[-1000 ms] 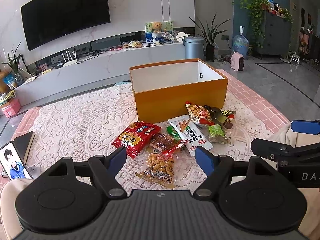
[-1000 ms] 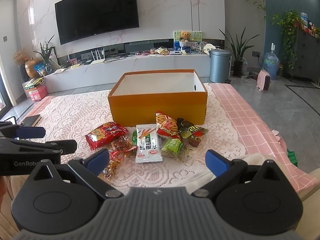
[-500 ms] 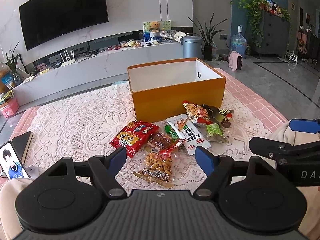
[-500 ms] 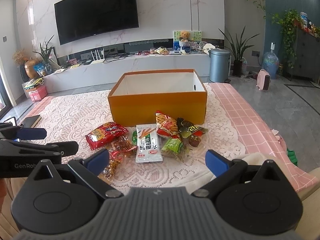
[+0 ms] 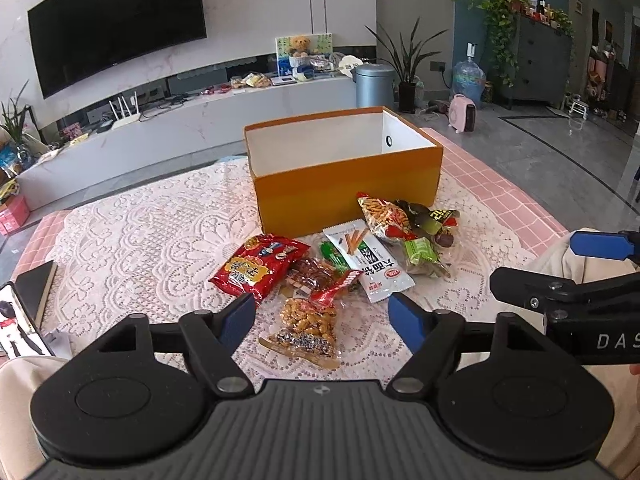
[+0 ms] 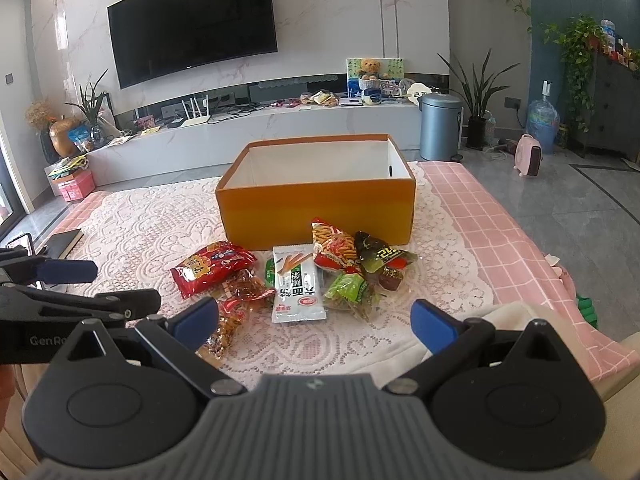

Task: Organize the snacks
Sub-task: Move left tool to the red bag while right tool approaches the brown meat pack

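An open orange box with a white inside stands empty on the lace cloth. Several snack packets lie in front of it: a red bag, a white stick-snack packet, a clear peanut bag, an orange chip bag, and green packets. My left gripper is open and empty just short of the peanut bag. My right gripper is open and empty near the table's front edge.
A phone and a dark notebook lie at the table's left edge. Pink checked cloth covers the right side. A TV cabinet and a bin stand beyond the table.
The left gripper has drifted slightly forward and right; the snacks sit a little lower and left in its view. The right gripper has hardly moved. Both stay open.
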